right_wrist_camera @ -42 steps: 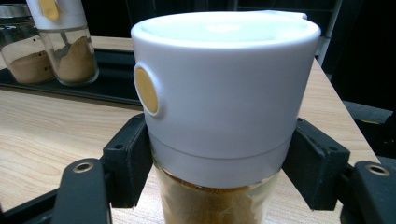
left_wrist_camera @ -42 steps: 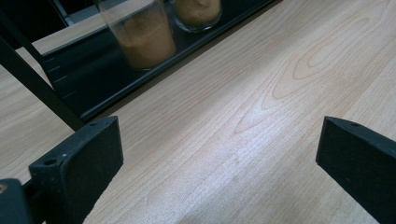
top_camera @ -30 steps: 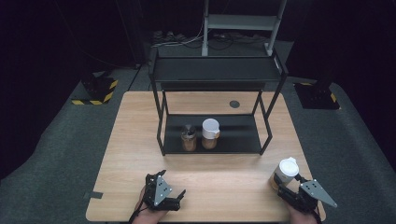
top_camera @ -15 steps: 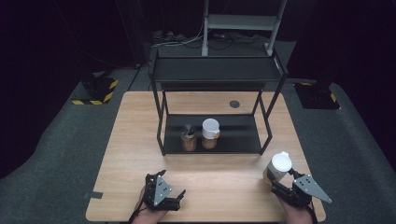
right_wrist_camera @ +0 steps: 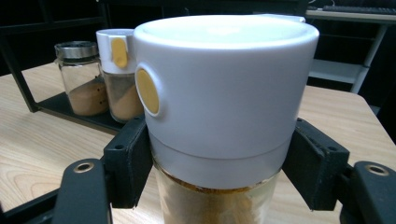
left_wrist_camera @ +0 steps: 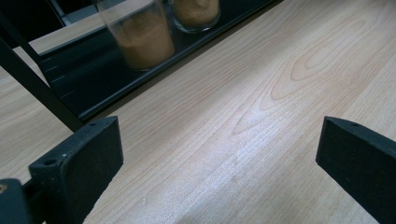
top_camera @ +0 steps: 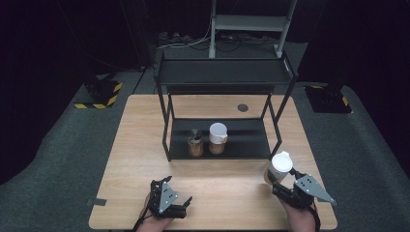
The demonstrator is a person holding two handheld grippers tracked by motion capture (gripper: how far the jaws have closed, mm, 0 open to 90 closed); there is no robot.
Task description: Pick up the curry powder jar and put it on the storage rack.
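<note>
We hold a white-lidded spice jar (top_camera: 279, 167) in the right gripper (top_camera: 279, 186), at the lower right of the high view; its jaws clamp the glass just under the lid, a grip low enough to leave the cap free and keep the jar upright for carrying. We judge it is bound for the lower shelf of the black rack (top_camera: 241, 140) at centre frame, where 2 jars already stand side by side: a metal-capped jar (top_camera: 195, 143) and another white-lidded jar (top_camera: 217, 138). The left gripper (top_camera: 180, 209) rests at the bottom left on the wooden table (top_camera: 140, 145), jaws wide with nothing between them, out of the way.

In the right gripper view the held jar's base is cut off, so we cannot tell how full it is. In the left gripper view the 2 shelf jars lose their tops at the frame's upper edge.
</note>
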